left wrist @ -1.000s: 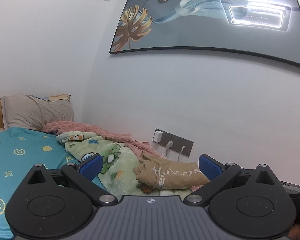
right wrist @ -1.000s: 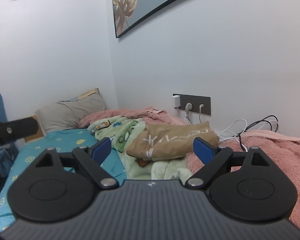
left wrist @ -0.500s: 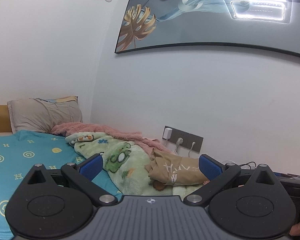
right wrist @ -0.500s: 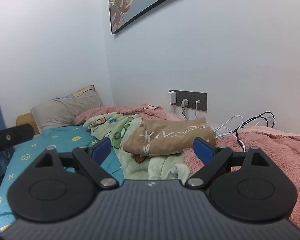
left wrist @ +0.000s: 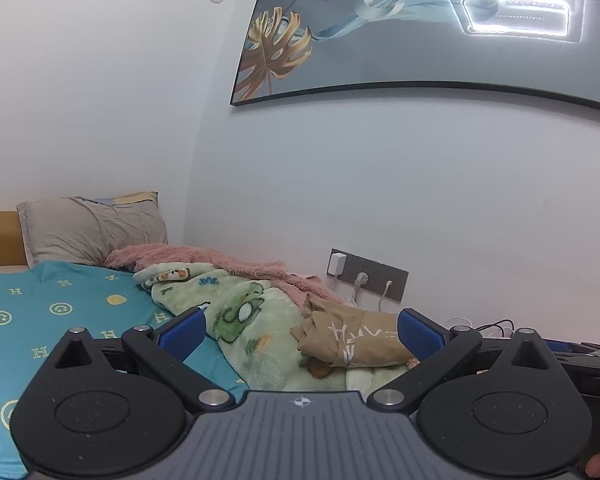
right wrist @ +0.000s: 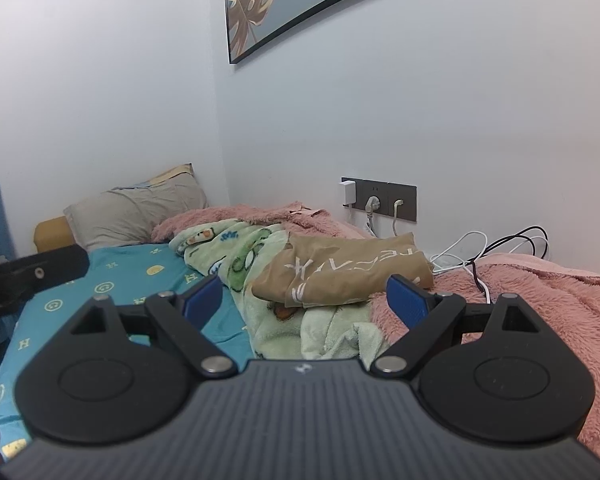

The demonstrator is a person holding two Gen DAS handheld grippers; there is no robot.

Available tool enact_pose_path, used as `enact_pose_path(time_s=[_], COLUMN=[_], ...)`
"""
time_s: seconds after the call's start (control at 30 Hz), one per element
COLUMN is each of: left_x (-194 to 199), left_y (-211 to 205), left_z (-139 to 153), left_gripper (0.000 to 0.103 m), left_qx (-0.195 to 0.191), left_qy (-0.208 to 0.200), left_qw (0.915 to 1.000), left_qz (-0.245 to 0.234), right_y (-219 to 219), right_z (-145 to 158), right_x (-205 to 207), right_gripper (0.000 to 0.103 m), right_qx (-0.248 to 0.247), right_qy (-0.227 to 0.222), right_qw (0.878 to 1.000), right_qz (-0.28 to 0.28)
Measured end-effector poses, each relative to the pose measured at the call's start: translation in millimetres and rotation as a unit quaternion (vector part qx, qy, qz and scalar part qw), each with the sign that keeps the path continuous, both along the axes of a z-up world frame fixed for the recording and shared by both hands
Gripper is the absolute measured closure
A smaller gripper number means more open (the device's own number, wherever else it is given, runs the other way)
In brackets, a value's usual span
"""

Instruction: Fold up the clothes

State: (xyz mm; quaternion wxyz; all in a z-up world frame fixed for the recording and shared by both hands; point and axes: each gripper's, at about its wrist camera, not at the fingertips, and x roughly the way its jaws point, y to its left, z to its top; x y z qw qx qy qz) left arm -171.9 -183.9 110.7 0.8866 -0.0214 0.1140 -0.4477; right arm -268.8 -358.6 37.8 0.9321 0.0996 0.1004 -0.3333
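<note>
A folded tan garment (left wrist: 352,340) (right wrist: 348,276) with white lettering lies on top of a green cartoon-print blanket (left wrist: 240,320) (right wrist: 260,276) by the wall side of the bed. My left gripper (left wrist: 298,330) stands open, well short of the garment, with nothing between its blue pads. The right gripper (right wrist: 304,300) is open too, also held back from the garment and empty. In the right wrist view the left gripper's black body (right wrist: 28,276) shows at the left edge.
A teal smiley-print sheet (left wrist: 40,312) (right wrist: 140,280) covers the bed, with a grey pillow (left wrist: 88,228) (right wrist: 140,212) at its head. A pink fluffy blanket (right wrist: 540,300) lies to the right. Wall sockets (right wrist: 380,200) with plugs and loose cables (right wrist: 480,248) sit behind the garment.
Both views drifted slightly; the garment sits a little further right in the left wrist view than a second ago. Both grippers stayed open and nothing was touched.
</note>
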Motion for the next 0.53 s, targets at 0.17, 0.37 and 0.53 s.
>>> enact_pose_path(time_s=[0.17,0.37,0.53], left_x=[-3.4,-5.6,-5.6], left_y=[1.8,3.4,2.6], left_z=[1.0,1.2,-0.2], left_gripper=[0.000,0.000,0.000], left_qx=[0.003,0.003,0.007], left_qy=[0.000,-0.001,-0.001], left_qw=[1.0000,1.0000,1.0000], left_qz=[0.000,-0.002,-0.003], right_y=[1.2,3.3,3.2], right_z=[3.2,6.7,8.1], right_x=[-2.7,-5.2,-7.0], right_gripper=[0.012,0.012,0.012], right_qx=[0.010,0.007,0.005], right_qy=[-0.001,-0.004,-0.006], right_qw=[1.000,1.000,1.000], right_qz=[0.007,0.007,0.006])
